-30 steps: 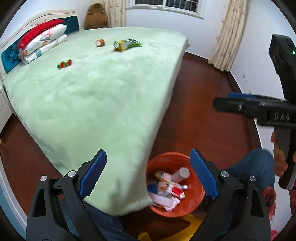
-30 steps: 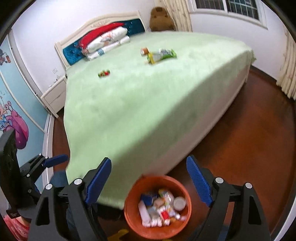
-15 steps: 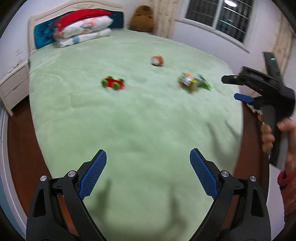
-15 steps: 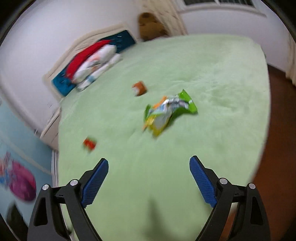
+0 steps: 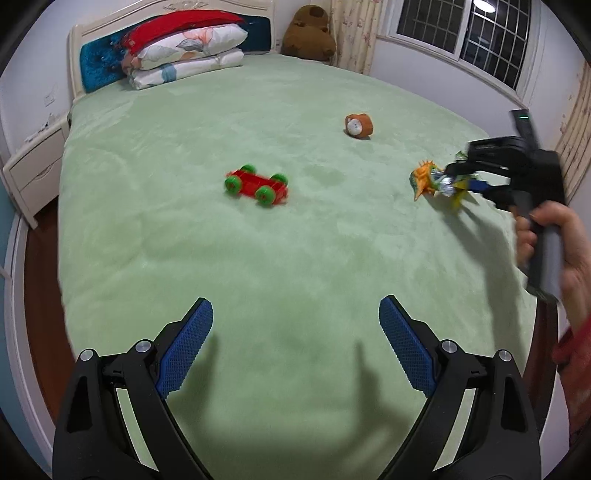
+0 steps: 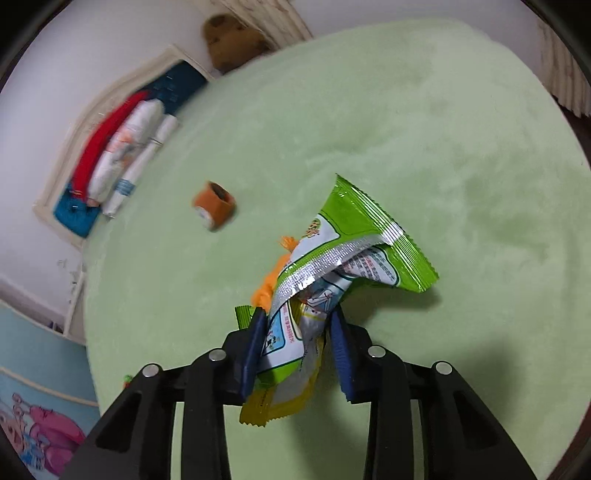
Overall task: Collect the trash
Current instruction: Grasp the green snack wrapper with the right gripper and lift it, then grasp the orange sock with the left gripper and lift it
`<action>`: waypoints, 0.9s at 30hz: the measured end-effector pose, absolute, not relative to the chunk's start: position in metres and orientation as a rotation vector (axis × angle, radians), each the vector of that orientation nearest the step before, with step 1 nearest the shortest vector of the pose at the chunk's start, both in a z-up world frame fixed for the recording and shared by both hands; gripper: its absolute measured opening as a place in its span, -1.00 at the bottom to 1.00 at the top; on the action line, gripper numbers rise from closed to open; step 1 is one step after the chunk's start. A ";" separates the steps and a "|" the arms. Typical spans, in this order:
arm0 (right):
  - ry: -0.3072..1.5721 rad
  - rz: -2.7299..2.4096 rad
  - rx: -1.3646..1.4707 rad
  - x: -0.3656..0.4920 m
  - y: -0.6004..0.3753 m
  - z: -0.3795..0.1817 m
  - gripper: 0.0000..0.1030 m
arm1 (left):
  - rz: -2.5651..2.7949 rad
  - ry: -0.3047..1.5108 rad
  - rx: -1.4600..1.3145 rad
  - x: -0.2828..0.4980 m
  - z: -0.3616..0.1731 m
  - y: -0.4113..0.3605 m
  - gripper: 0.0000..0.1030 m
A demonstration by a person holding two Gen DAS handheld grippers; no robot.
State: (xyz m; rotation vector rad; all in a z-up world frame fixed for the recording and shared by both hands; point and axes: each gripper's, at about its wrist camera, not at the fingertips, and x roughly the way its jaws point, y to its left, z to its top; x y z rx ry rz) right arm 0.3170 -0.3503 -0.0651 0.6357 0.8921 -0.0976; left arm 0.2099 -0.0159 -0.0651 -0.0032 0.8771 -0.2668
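Note:
A crumpled bunch of snack wrappers [image 6: 362, 236], green, white and yellow, lies on the green bed [image 6: 461, 166]. My right gripper [image 6: 298, 317] has its jaws closing on the bunch, and both blue pads press the lower end. From the left wrist view, the right gripper [image 5: 458, 177] pinches the wrappers [image 5: 428, 181] at the bed's right side, held by a hand [image 5: 565, 240]. My left gripper [image 5: 295, 310] hangs open over the near part of the bed [image 5: 295, 240], with nothing between its fingers.
A red toy car with green wheels [image 5: 256, 184] sits mid-bed. A small orange round object [image 5: 358, 125] lies farther back, also in the right wrist view [image 6: 214, 203]. Pillows [image 5: 184, 48], a brown plush toy [image 5: 308, 33] and a white nightstand [image 5: 33, 166] line the far end.
Both views swung from the orange bin on the floor to the bed top. The right gripper travelled to the wrappers and went from wide open to closed around them.

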 end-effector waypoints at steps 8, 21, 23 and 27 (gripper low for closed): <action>0.795 0.002 0.529 0.242 -0.372 -0.022 -0.36 | -0.384 0.828 -0.040 0.291 -0.044 -0.077 0.73; 0.730 0.117 0.361 0.122 -0.385 -0.028 -0.37 | -0.340 0.893 -0.053 0.481 -0.072 -0.187 0.73; 0.717 0.133 0.355 0.108 -0.383 -0.032 -0.37 | -0.332 0.918 -0.079 0.502 -0.077 -0.192 0.73; 0.695 0.166 0.394 0.085 -0.383 -0.040 -0.37 | -0.256 0.902 -0.072 0.532 -0.083 -0.202 0.73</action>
